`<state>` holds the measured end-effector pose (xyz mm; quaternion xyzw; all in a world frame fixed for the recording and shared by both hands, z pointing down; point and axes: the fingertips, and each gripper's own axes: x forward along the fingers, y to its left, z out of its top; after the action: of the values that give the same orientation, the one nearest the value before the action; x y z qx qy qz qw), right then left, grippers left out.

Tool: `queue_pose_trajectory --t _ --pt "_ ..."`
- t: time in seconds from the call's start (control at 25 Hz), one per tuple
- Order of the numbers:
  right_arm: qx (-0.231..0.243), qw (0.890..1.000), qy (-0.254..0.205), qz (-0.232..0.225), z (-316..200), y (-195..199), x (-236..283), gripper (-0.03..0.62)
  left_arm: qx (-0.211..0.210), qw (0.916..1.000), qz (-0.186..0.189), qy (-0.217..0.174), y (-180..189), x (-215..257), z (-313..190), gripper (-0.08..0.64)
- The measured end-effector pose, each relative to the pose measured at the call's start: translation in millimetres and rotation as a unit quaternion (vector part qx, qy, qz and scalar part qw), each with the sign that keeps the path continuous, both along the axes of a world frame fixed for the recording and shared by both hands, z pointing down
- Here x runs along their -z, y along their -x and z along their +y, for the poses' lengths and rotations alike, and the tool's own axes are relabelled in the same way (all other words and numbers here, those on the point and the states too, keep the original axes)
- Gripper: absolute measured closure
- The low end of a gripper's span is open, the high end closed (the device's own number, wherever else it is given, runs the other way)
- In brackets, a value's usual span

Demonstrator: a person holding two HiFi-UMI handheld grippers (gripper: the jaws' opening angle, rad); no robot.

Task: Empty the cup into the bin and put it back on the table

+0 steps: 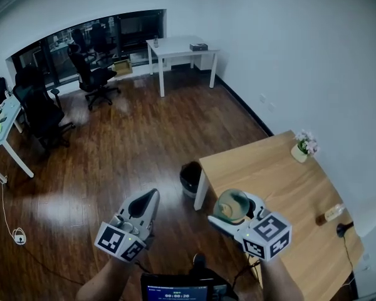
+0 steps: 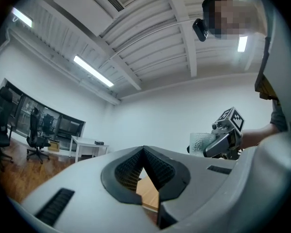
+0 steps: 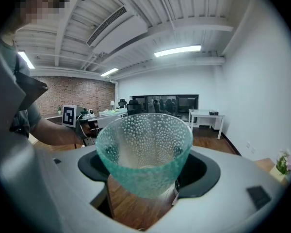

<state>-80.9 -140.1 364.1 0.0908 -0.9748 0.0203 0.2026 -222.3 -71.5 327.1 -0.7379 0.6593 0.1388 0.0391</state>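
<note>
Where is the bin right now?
In the head view, the black bin stands on the floor near centre, beside the wooden table's corner leg, on its left.

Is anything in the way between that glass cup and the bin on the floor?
Nothing visible. The cup, clamped in the right hand-held gripper, hangs over the table near its corner, and the open bin stands just beside that corner.

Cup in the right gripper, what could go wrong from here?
1. The cup is tapered and held low between the right gripper's wide-set jaws. If it is tipped, it could slide out and fall to the floor.
2. The bin is a small target beside the table's corner leg, so a pour might miss it or hit the table.
</note>
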Motion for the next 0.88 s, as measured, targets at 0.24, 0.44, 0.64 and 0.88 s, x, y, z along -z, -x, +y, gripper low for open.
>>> queue_pose_trajectory --t 0.24,0.44,0.64,0.88 --pt "0.033 0.999 0.003 0.002 -20 23 -4 0.199 0.026 0.9996 -0.009 0.006 17 -3 -13 0.557" --pt "0.073 0.997 -0.009 -0.004 -40 48 1 0.199 0.046 0.9983 -0.034 -0.013 26 2 -32 0.557" --pt "0.107 0.994 -0.006 -0.012 -75 75 0 0.199 0.075 0.9952 -0.056 -0.029 43 8 -63 0.557" --pt "0.131 0.991 -0.012 -0.024 -119 98 7 0.199 0.120 0.9843 -0.091 -0.093 58 34 -95 0.557"
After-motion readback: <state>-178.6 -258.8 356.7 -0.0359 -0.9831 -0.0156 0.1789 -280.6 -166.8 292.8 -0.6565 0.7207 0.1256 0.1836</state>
